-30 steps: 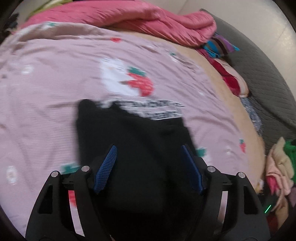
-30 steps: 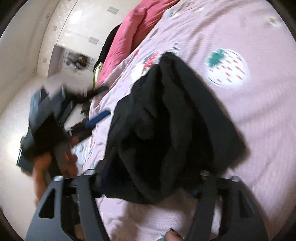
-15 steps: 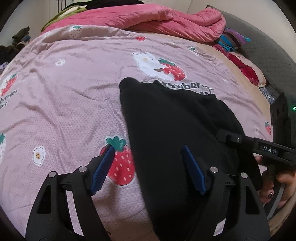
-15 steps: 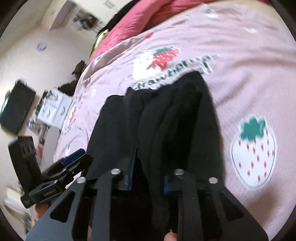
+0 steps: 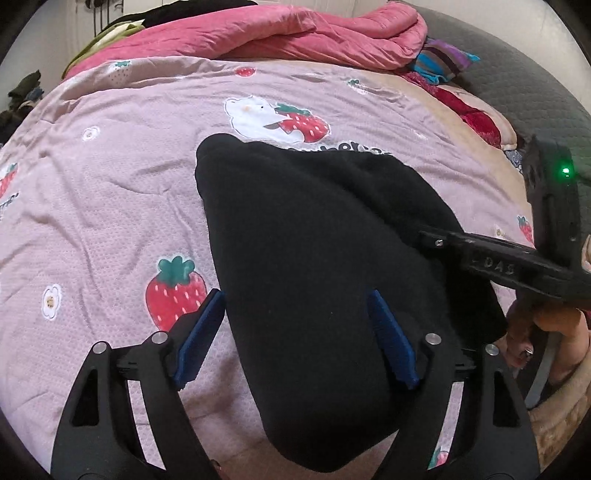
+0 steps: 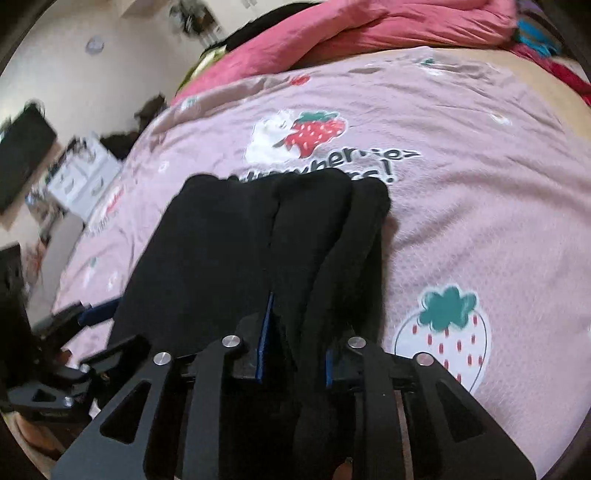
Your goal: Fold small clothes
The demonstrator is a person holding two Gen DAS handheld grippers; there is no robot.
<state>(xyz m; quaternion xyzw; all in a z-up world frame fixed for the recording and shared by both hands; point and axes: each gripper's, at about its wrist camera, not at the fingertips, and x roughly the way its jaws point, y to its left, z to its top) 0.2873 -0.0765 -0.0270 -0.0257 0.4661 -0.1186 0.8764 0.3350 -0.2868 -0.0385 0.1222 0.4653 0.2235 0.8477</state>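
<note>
I am holding a black garment (image 6: 258, 251) in my right gripper (image 6: 293, 343); its two blue pads are pressing together on a thick fold of the cloth at the near edge. My left gripper (image 5: 295, 332) is hanging over the same garment (image 5: 325, 258) with its jaws spread wide, one blue pad over the pink cover and the other over the black cloth, gripping nothing. The garment is lying on the bed as a long folded bundle. Its long axis is running from my grippers away toward the far side of the bed, and its far end is reaching the printed letters under the bear-and-strawberry picture (image 5: 277, 120). In the right wrist view it is showing several lengthwise folds side by side. The surface under it is a pink bedcover (image 5: 92, 206) with strawberries and small flowers. A crumpled pink-red blanket (image 5: 295, 33) is lying along the far edge of the bed, and striped and red clothes (image 5: 447, 62) are piling beside a dark grey quilted surface (image 5: 517, 81). In the right wrist view, pale walls and a white box (image 6: 85, 173) on the floor are showing, blurred.
</note>
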